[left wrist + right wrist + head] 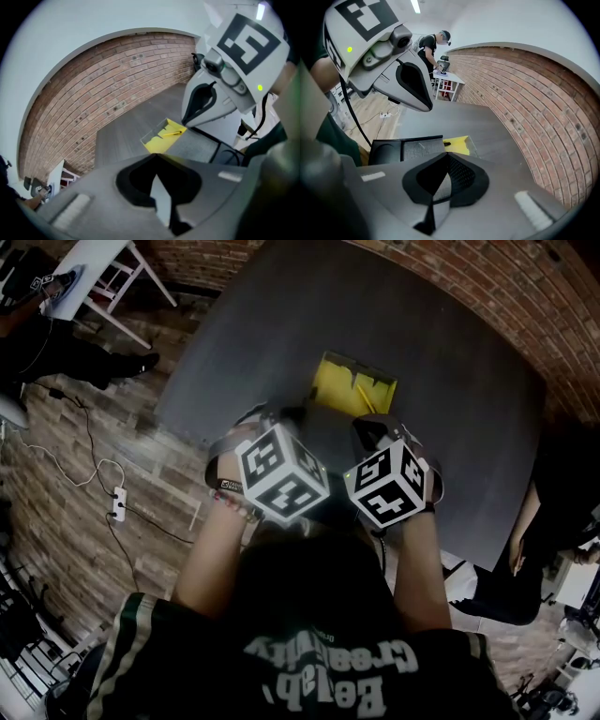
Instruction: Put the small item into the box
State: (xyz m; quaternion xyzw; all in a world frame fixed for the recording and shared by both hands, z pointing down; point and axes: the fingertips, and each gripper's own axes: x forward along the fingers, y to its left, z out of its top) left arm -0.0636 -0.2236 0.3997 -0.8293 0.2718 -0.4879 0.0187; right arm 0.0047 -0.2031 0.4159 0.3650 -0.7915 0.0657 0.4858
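On the left gripper [155,158], jaws pressed together at the tips, nothing pinched between. Same on the right gripper [446,157]: tips met, empty. Ahead of both tips and apart from them, a yellow box [158,140] on the dark grey table [126,136], open at the top. Inside it, lying flat on the bottom, the small item [171,133], a thin yellow stick.

Clearest from the left gripper view, slantwise across the box. From the head view, only a thin line, yellow on yellow. From the right gripper view, not told apart for sure. Between box and jaws in the right gripper view, a black-framed grey panel [405,149], hard to make out from the head.

Only from the head view: wood floor [84,484] with a power strip [118,504]. Only from the right gripper view: a person [433,47] at a white table [450,82] by the brick wall [543,108].
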